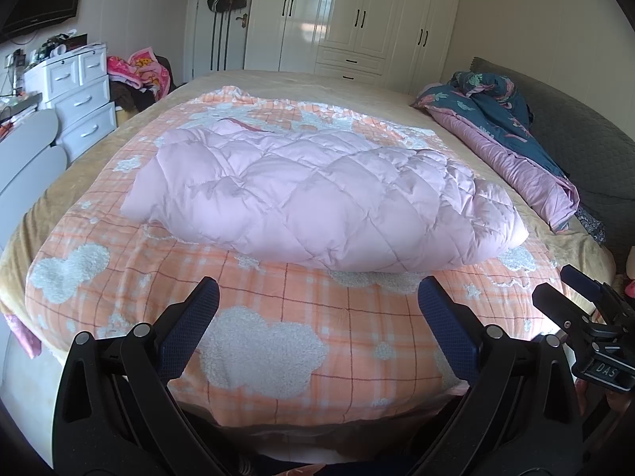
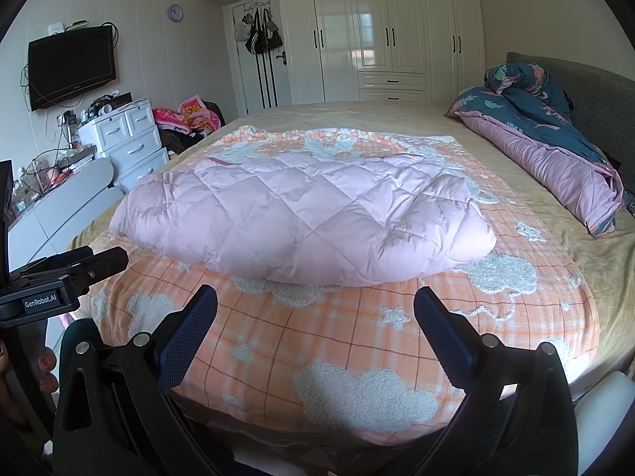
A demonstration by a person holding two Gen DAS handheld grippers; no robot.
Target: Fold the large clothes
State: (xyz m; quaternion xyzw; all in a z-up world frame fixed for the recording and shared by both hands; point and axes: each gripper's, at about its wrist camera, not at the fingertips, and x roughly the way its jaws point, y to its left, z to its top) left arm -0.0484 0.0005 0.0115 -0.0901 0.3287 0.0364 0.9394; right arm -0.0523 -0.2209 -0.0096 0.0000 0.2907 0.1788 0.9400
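Both left gripper (image 1: 317, 317) and right gripper (image 2: 315, 317) with jaws wide and empty, short of the pink quilted coat (image 1: 313, 194) lying mid-bed (image 1: 79, 182) on the plaid blanket (image 1: 278, 337); likely risk: slick puffy fabric slipping, blanket pinched too.

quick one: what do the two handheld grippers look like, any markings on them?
Both match. The left gripper and right gripper have black angular linkage arms with round silver pivot pins, and dark blue fingers with a fine mesh-textured pad face. Side views show labels: "GenRobot.AI" on the left one's body, "DAS" on the right one's. No cables or sleeves visible.
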